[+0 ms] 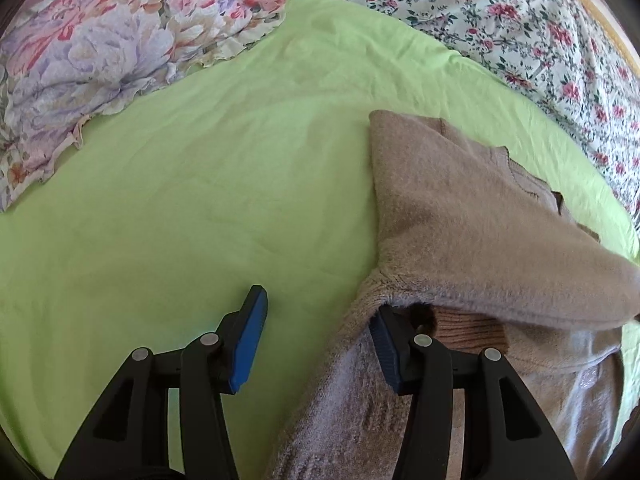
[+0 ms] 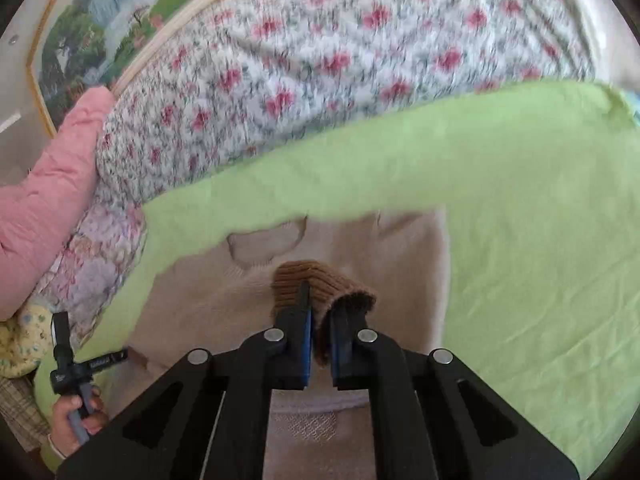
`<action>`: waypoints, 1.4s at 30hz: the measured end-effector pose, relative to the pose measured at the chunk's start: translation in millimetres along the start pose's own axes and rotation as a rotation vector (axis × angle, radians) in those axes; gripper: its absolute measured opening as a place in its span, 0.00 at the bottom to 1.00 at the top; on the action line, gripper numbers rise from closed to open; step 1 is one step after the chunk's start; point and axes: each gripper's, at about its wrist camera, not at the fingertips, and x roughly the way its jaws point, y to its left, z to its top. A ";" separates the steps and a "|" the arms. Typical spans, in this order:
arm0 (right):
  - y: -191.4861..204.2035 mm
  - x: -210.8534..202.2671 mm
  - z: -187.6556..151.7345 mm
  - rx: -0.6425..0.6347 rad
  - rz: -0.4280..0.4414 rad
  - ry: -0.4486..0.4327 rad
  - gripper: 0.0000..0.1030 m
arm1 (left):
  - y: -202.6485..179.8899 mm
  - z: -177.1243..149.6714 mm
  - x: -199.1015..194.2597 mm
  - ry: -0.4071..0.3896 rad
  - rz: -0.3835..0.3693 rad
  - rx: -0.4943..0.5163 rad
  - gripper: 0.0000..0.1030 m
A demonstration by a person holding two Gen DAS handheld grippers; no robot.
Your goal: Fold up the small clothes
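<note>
The beige sweater (image 1: 460, 216) lies on the green sheet (image 1: 200, 200), partly folded. The right gripper (image 2: 320, 344) has its jaws clamped on the brown ribbed cuff (image 2: 320, 284) over the sweater's body — the sleeve fold looks underway. The left gripper (image 1: 316, 340) sits at the sweater's edge, jaws spread, gripping nothing — further folds remain.

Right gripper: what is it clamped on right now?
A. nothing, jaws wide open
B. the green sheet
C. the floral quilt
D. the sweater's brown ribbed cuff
D. In the right wrist view the right gripper has its jaws nearly shut with the brown ribbed cuff pinched between them, above the beige sweater lying on the green sheet.
</note>
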 end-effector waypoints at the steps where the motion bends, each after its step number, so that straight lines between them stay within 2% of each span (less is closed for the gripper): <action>1: -6.6 13.6 -3.5 0.008 -0.012 0.089 0.09 | -0.6 -0.1 0.1 0.001 0.003 0.003 0.51; 2: -15.5 28.3 -8.8 0.039 -0.034 0.182 0.09 | -0.4 0.1 0.1 0.004 0.001 0.003 0.51; 4: -29.4 35.9 -22.0 0.096 -0.054 0.239 0.11 | 1.5 -0.8 -1.3 0.005 -0.007 -0.001 0.51; 14: -25.7 -3.8 -32.6 0.122 -0.034 0.184 0.15 | 11.3 -12.5 -17.8 0.016 0.000 -0.010 0.51; 16: -19.0 -14.5 -36.7 0.119 -0.016 0.175 0.25 | 14.0 -18.5 -25.3 0.015 0.003 -0.006 0.51; 17: -17.2 -21.6 -41.0 0.116 -0.013 0.169 0.34 | 15.5 -21.8 -29.0 0.016 -0.002 -0.005 0.50; 19: -10.3 -29.7 -45.5 0.103 -0.001 0.165 0.38 | 18.8 -28.9 -35.4 0.021 -0.015 -0.003 0.50; 26: 14.0 -58.0 -70.9 0.074 0.043 0.186 0.39 | 25.7 -69.5 -77.5 0.034 -0.114 0.052 0.50; 32: 27.9 -85.6 -95.6 0.034 0.080 0.203 0.49 | 39.0 -111.5 -113.9 0.053 -0.197 0.061 0.53; 38: 27.4 -105.8 -118.3 0.032 0.083 0.230 0.51 | 44.5 -158.5 -141.6 0.062 -0.213 0.100 0.54; 42: 26.5 -118.5 -132.0 0.033 0.080 0.247 0.51 | 54.6 -174.7 -143.7 0.082 -0.221 0.084 0.54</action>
